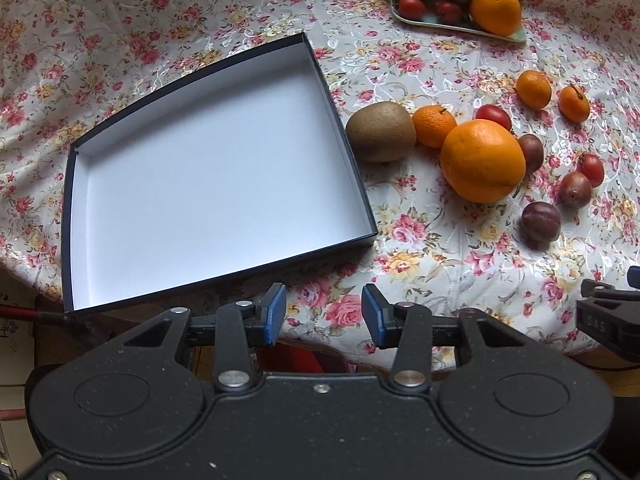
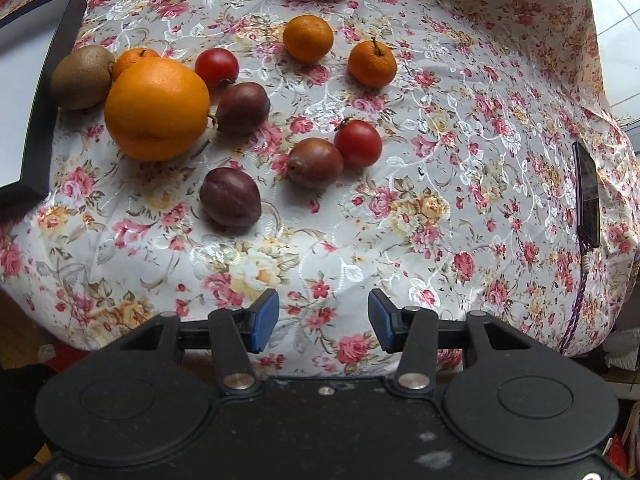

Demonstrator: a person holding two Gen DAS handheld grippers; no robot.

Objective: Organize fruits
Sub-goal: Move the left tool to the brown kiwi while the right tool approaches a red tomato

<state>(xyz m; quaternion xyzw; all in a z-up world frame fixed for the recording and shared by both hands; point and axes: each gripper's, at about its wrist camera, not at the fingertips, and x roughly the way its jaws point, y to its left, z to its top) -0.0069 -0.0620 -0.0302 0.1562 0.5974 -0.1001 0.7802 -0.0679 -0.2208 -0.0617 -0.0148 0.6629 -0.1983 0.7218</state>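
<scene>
A dark box (image 1: 80, 184) with a bare white inside lies on the floral cloth, left of the loose fruit. Beside its right wall sit a kiwi (image 1: 381, 131), a big orange (image 1: 482, 160), small mandarins (image 1: 434, 125), red tomatoes (image 1: 493, 117) and dark plums (image 1: 541, 224). In the right wrist view the big orange (image 2: 157, 109), a plum (image 2: 231, 196) and a tomato (image 2: 358, 143) lie ahead. My left gripper (image 1: 324, 314) is open over the near table edge, holding nothing. My right gripper (image 2: 323, 320) is open too, short of the fruit.
A pale plate (image 1: 416, 22) at the back carries an apple, a kiwi, an orange and small tomatoes. A black phone (image 2: 587, 194) with a purple cord lies on the cloth at the right. The table edge runs just under both grippers.
</scene>
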